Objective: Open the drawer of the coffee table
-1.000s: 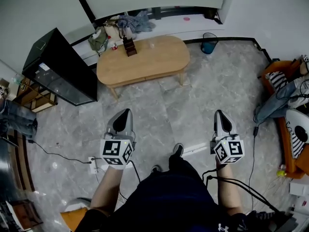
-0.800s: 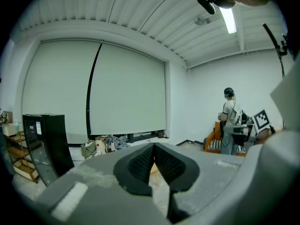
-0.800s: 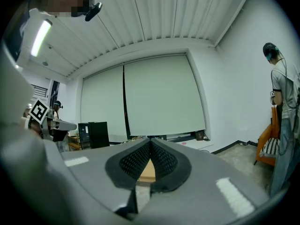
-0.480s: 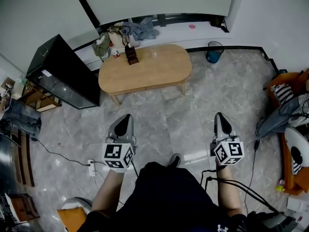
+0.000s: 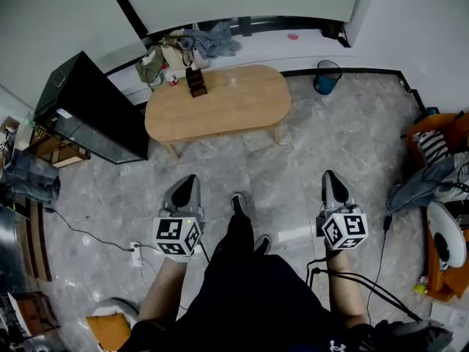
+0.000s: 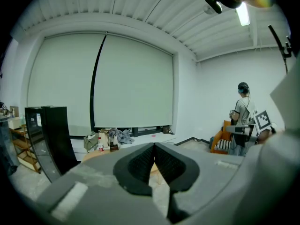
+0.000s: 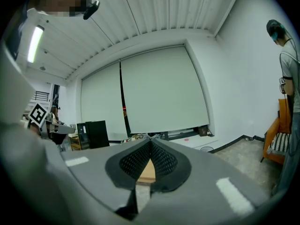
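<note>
An oval wooden coffee table (image 5: 220, 105) stands on the grey tiled floor ahead, its drawer front facing me along the near side and closed. My left gripper (image 5: 192, 179) hangs well short of the table, jaws shut and empty. My right gripper (image 5: 330, 174) is level with it to the right, also shut on nothing. In the left gripper view the closed tips (image 6: 153, 145) point at the table's top (image 6: 93, 154). A strip of the wooden table (image 7: 146, 171) shows in the right gripper view, behind the shut tips (image 7: 150, 142).
A small brown box (image 5: 196, 81) sits on the table's far left. A black cabinet (image 5: 88, 112) stands left, clothes and bags (image 5: 183, 46) lie by the wall, a blue bin (image 5: 327, 77) at right. Another person (image 6: 242, 118) stands by an orange chair (image 5: 440, 218). A power strip (image 5: 135, 254) and cables cross the floor.
I have stepped forward: one foot now shows ahead between the grippers. Both grippers stay shut and have come a little nearer the table.
</note>
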